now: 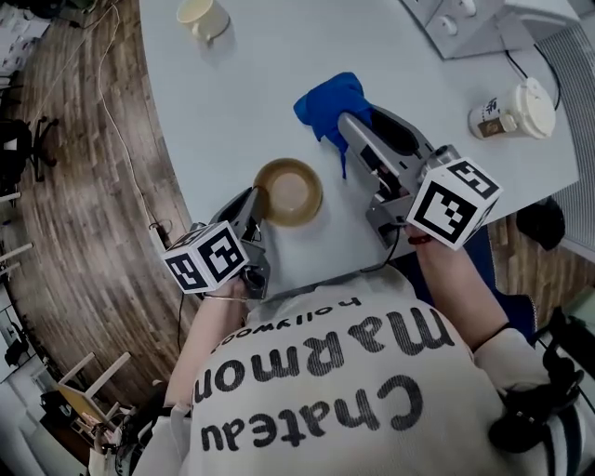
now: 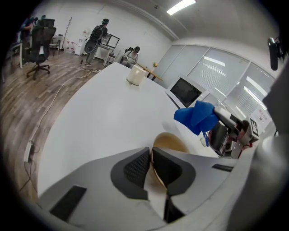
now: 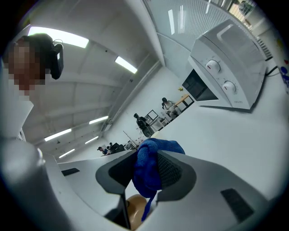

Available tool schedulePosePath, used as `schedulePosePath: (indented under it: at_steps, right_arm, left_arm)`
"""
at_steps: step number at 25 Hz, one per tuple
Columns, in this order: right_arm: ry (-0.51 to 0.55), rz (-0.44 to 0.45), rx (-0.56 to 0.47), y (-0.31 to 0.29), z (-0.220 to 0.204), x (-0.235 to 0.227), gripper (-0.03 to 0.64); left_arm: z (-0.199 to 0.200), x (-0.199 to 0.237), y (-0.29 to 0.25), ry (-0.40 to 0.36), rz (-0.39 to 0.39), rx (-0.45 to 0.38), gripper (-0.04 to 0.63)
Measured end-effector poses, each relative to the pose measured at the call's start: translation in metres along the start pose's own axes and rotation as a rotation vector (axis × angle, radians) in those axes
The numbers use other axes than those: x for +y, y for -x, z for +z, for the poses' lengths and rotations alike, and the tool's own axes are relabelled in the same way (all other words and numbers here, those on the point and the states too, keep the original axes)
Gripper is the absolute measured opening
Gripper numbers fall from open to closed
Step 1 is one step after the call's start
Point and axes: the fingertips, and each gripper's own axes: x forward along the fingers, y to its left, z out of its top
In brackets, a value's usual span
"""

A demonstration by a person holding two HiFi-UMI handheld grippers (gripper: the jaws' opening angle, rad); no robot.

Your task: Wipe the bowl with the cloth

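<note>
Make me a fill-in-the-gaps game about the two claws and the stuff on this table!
1. The left claw is shut on the rim of the brown ____.
2. The right claw is shut on a ____ cloth.
3. The paper cup on the table is closed with a white ____.

Missing words: bowl; blue; lid.

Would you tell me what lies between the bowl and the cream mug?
Nothing: the head view shows only bare table between the bowl and the mug.
</note>
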Motion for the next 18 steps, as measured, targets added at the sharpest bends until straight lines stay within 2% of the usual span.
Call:
schedulePosePath:
  at_steps: [3,6,9,11,13,15,18]
  right_arm:
    - [0.009,0.067,-0.021,0.002,0.006,0.019,0.121]
    - [0.039,0.206,-0.024,0.007,0.006,0.064,0.121]
    - [0.101,0.364,0.012,0.012,-0.004,0.121,0.121]
    - [0.161,0.423,0.066,0.013,-0.016,0.154,0.121]
    - [0.238,0.402,0.159,0.01,-0.034,0.177,0.121]
    - [0.345,0.322,0.257,0.008,-0.053,0.191,0.121]
    - [0.526,0.206,0.341,0.004,-0.073,0.212,0.121]
  left_arm:
    - [0.012,-0.005,0.004,-0.017,-0.022,-0.046,0.015]
    - [0.028,-0.013,0.017,-0.081,-0.053,-0.115,0.009]
    - [0.049,-0.024,0.032,-0.189,-0.079,-0.201,0.009]
    - [0.065,-0.032,0.047,-0.281,-0.083,-0.275,0.009]
    - [0.081,-0.037,0.07,-0.365,-0.083,-0.358,0.009]
    - [0.092,-0.04,0.098,-0.431,-0.089,-0.425,0.009]
    - [0.098,-0.041,0.141,-0.53,-0.105,-0.463,0.009]
